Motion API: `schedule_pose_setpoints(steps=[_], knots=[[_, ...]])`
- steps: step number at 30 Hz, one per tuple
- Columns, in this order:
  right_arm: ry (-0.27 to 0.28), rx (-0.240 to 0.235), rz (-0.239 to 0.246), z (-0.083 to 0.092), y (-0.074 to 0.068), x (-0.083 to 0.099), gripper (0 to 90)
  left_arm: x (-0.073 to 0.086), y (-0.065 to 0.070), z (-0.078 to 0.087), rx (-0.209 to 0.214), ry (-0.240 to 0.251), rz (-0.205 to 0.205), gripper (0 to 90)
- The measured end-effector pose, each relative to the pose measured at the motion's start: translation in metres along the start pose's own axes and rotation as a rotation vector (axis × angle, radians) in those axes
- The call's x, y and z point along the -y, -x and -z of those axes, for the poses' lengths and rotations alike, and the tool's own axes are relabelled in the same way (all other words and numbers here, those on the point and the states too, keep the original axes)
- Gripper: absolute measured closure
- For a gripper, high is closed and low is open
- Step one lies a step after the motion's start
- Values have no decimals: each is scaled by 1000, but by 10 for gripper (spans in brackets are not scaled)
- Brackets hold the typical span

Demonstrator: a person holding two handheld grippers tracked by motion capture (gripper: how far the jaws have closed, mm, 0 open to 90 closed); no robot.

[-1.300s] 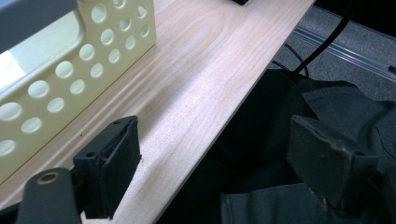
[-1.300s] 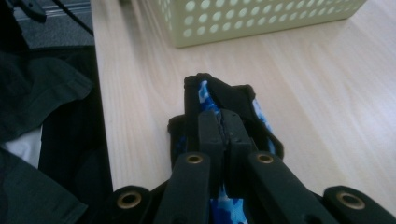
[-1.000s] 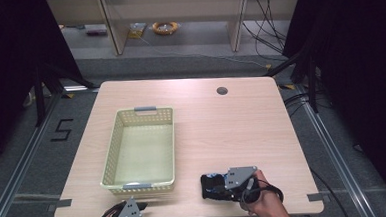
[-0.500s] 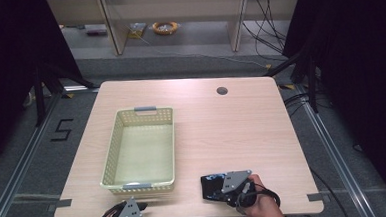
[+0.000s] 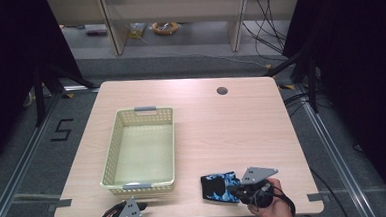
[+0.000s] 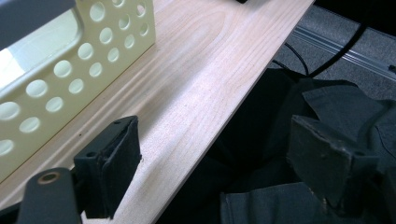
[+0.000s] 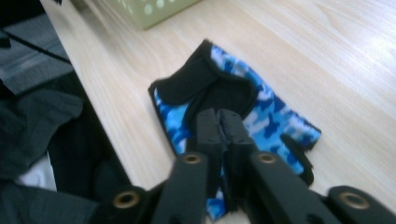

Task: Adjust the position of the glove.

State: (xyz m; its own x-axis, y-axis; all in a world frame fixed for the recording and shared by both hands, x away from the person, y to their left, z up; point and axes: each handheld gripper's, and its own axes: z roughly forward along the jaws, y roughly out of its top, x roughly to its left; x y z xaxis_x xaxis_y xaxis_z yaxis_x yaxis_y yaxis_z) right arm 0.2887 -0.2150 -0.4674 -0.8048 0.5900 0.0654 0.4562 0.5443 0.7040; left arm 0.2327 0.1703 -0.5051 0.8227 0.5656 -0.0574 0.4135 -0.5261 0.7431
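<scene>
A blue camouflage glove (image 5: pixel 218 186) with black trim lies flat near the table's front edge, right of the basket. My right gripper (image 5: pixel 237 190), held by a hand, reaches it from the right. In the right gripper view, the glove (image 7: pixel 266 105) spreads under the right gripper (image 7: pixel 218 116), whose jaws are pressed together over the black cuff with blue fabric bunched beneath them. My left gripper (image 5: pixel 138 207) sits at the front edge just below the basket. In its own view the left gripper (image 6: pixel 215 135) is open, one jaw over the wood and one past the edge.
A pale yellow perforated basket (image 5: pixel 113 142) stands left of centre, its wall (image 6: pixel 93 51) close to the left gripper. The wooden table (image 5: pixel 222 127) has a round cable hole (image 5: pixel 222 91) at the back. Dark cloth (image 6: pixel 289 200) hangs below the front edge.
The right hand and gripper have shifted slightly toward the front edge beside the glove. The glove, the basket and the left gripper have stayed put.
</scene>
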Motion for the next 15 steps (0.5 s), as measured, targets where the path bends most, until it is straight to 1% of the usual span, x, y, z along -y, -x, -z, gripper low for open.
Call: schedule_pose_setpoints(steps=[1, 2, 4, 5, 6, 7, 8, 9, 10, 11, 12, 13, 14, 15], knots=[[-8, 4, 11, 1, -2, 1, 900, 0, 0, 0, 0, -1, -1, 170], [-27, -6, 9, 2, -7, 2, 900, 0, 0, 0, 0, -1, -1, 170], [-36, -24, 17, 0, -16, 4, 900, 0, 0, 0, -1, -1, 0, 170], [-55, -27, 28, 0, -18, 5, 900, 0, 0, 0, -2, -1, 0, 170], [-77, -18, 45, -4, -21, 7, 900, 0, 0, 0, -2, -1, 0, 170], [-97, -17, 49, -5, -22, 8, 900, 0, 2, -1, 1, 13, 18, 170], [-113, -11, 54, -8, -23, 10, 900, 0, 2, -2, 2, 16, 23, 170], [-124, -13, 53, -9, -23, 11, 900, 0, 0, -1, -25, 11, -21, 170], [-142, -9, 73, -12, -22, 13, 900, 0, -1, 0, -8, 1, -28, 170], [-150, -9, 82, -13, -22, 13, 900, 0, 0, 0, -2, -1, -1, 170], [-175, 9, 82, -15, -21, 14, 900, 0, 0, 0, -1, -1, -1, 170], [-195, 20, 67, -15, -20, 15, 900, 0, 0, 0, -1, 0, 0, 170], [-203, 37, 58, -16, -17, 16, 900, 0, 0, 0, -4, 0, 0, 170], [-195, 54, 52, -17, -16, 17, 900, 0, 1, 0, 3, 6, 7, 169]])
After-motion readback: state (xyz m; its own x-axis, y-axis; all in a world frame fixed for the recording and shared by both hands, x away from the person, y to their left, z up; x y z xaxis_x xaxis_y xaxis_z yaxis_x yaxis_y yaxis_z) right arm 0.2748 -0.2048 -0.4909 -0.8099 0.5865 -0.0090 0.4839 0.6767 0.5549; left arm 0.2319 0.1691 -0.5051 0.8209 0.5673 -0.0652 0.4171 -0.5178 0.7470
